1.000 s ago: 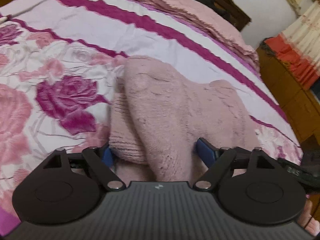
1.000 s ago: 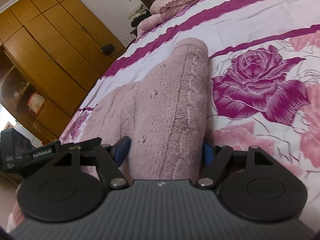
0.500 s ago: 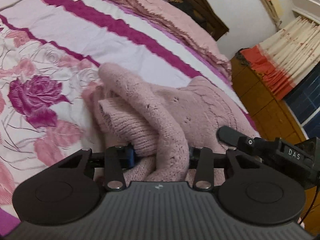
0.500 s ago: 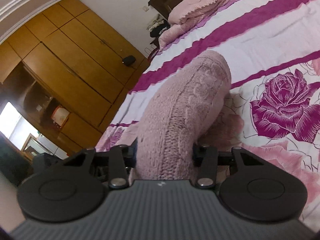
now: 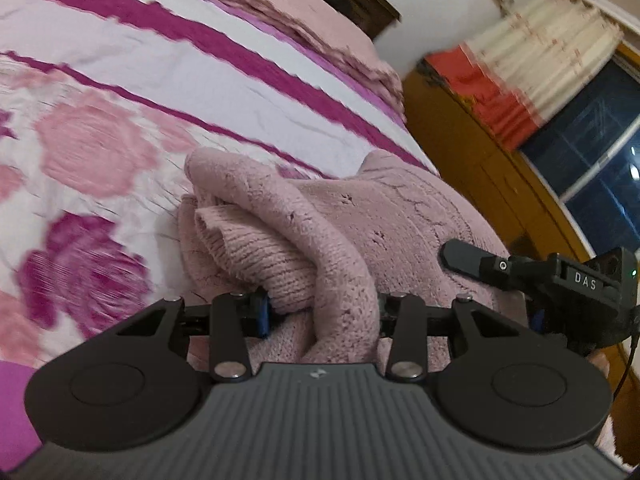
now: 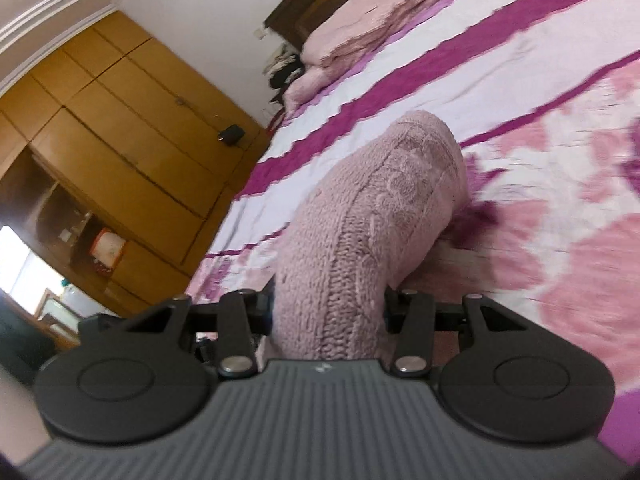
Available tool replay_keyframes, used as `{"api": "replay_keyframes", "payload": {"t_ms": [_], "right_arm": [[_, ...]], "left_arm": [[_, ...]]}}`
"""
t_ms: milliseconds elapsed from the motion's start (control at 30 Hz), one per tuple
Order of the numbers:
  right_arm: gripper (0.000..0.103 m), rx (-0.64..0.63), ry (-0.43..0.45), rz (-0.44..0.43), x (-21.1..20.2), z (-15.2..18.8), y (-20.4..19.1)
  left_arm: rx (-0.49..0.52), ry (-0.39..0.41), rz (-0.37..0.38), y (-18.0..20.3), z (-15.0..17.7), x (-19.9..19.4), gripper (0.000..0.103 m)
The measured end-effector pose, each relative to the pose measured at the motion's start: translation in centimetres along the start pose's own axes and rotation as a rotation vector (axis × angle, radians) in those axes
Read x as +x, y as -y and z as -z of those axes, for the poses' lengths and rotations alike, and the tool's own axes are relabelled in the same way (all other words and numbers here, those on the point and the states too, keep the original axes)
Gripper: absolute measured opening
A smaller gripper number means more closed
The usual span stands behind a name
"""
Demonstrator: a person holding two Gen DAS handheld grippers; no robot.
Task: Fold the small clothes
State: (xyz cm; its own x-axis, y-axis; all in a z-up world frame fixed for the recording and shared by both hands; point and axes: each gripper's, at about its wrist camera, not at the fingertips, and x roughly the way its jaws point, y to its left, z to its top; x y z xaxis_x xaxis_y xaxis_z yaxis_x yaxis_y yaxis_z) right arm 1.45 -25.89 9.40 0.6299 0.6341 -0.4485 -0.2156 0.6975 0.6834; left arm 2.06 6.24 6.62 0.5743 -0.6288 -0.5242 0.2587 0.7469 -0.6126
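Observation:
A small pink knitted sweater [image 5: 372,216] lies on the floral bedspread [image 5: 132,92]. My left gripper [image 5: 320,312] is shut on a bunched fold of it, with a ribbed cuff rolled up just ahead of the fingers. My right gripper [image 6: 328,312] is shut on another part of the same sweater [image 6: 384,200], which rises in an arch off the bed in front of it. The right gripper's body shows at the right edge of the left wrist view [image 5: 560,280].
Pink folded blankets [image 5: 280,8] lie at the head of the bed by a dark headboard. A wooden wardrobe [image 6: 112,128] stands beyond one side of the bed. A wooden cabinet with red cloth [image 5: 488,96] and a dark window stand at the other side.
Both grippers closed on the sweater, then lifted it. The fabric now arches higher off the bed, and both views have swung, with motion blur.

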Motion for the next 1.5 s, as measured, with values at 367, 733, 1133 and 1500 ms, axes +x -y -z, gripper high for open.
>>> {"api": "replay_keyframes", "payload": {"t_ms": [367,733,1133,1500], "right_arm": [[0.051,0.145,-0.009,0.112,-0.3,5.2,7.5],[0.056,0.018,0.009,0.191,-4.0,4.8,5.6],[0.043,-0.282,0.197,0.324,-1.8,3.0,0.9],[0.042,-0.354,0.148,0.412,2.6,3.9,1.8]], "left_arm": [[0.097,-0.093,-0.125,2.1,3.3,2.9,0.048],[0.201,-0.044,-0.253,3.9,4.5,-0.9,0.055],[0.341,0.077,-0.291,8.2,1.6,0.5,0.053],[0.36,0.034,-0.422,5.0,2.2,6.0,0.053]]}}
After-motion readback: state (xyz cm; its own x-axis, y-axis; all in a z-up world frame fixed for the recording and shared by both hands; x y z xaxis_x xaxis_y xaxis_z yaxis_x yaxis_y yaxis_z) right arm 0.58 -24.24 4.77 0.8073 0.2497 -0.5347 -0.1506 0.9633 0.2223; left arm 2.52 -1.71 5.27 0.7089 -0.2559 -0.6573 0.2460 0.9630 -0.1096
